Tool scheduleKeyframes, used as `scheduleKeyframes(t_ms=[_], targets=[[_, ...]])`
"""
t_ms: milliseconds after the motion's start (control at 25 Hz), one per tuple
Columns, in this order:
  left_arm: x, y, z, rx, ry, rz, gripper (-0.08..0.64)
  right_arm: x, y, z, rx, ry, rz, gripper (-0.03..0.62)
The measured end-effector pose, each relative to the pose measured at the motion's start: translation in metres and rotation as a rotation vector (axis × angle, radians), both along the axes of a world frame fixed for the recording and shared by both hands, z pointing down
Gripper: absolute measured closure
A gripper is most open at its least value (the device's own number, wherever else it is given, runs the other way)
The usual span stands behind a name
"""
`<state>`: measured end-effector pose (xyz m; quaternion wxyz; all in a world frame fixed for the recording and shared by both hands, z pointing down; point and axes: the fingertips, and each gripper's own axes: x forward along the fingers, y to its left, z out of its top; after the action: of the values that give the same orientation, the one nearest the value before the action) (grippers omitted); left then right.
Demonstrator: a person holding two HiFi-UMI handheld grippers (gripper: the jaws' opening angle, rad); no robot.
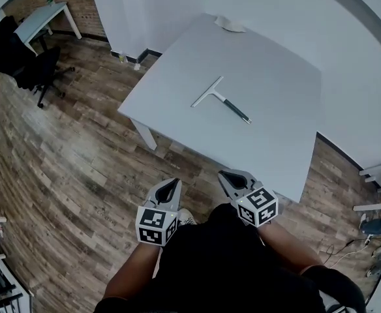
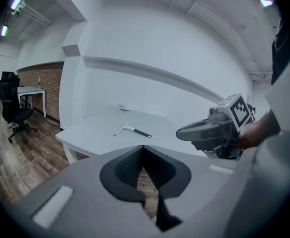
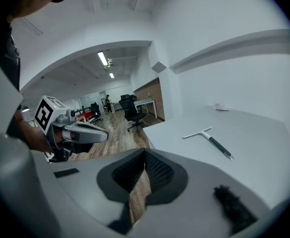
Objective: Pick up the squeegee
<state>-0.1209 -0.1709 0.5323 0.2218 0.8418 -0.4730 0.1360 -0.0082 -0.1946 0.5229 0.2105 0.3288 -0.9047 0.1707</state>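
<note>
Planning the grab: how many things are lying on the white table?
2: the squeegee near the middle of the table, and a small pale crumpled item at its far edge by the wall. Nothing seems hidden.

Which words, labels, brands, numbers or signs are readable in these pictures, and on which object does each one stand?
No readable text in any view.
Cubes on the left gripper and the right gripper: only black-and-white square markers, no letters or numbers.
Squeegee: no label can be made out; it is too small to tell.
Table: plain, no print visible.
</note>
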Motion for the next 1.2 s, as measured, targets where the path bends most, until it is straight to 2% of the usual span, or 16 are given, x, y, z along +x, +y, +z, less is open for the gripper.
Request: scheduleKeyframes(t_ms=[160, 480, 840, 1040, 1200], targets=[[0.004, -0.010, -0.001, 0.002, 0.000, 0.022, 0.554, 0.004, -0.012, -0.004, 0.005, -0.006, 0.029, 0.586], [0.003, -0.030, 0.006, -0.016, -0.002, -0.001, 0.554, 0.010, -0.036, 0.007, -0.015, -0.017, 0.036, 0.586], [0.004, -0.074, 0.022, -0.032, -0.032, -0.020, 0.553, 0.013, -0.102, 0.021, -0.017, -0.024, 0.038, 0.586], [0.006, -0.104, 0.037, -0.070, -0.062, -0.026, 0.554, 0.023, -0.145, 0.040, -0.004, 0.034, 0.020, 0.586], [0.015, -0.117, 0.051, -0.128, -0.091, 0.001, 0.553, 0.036, -0.176, 0.064, -0.008, 0.114, -0.018, 0.532]])
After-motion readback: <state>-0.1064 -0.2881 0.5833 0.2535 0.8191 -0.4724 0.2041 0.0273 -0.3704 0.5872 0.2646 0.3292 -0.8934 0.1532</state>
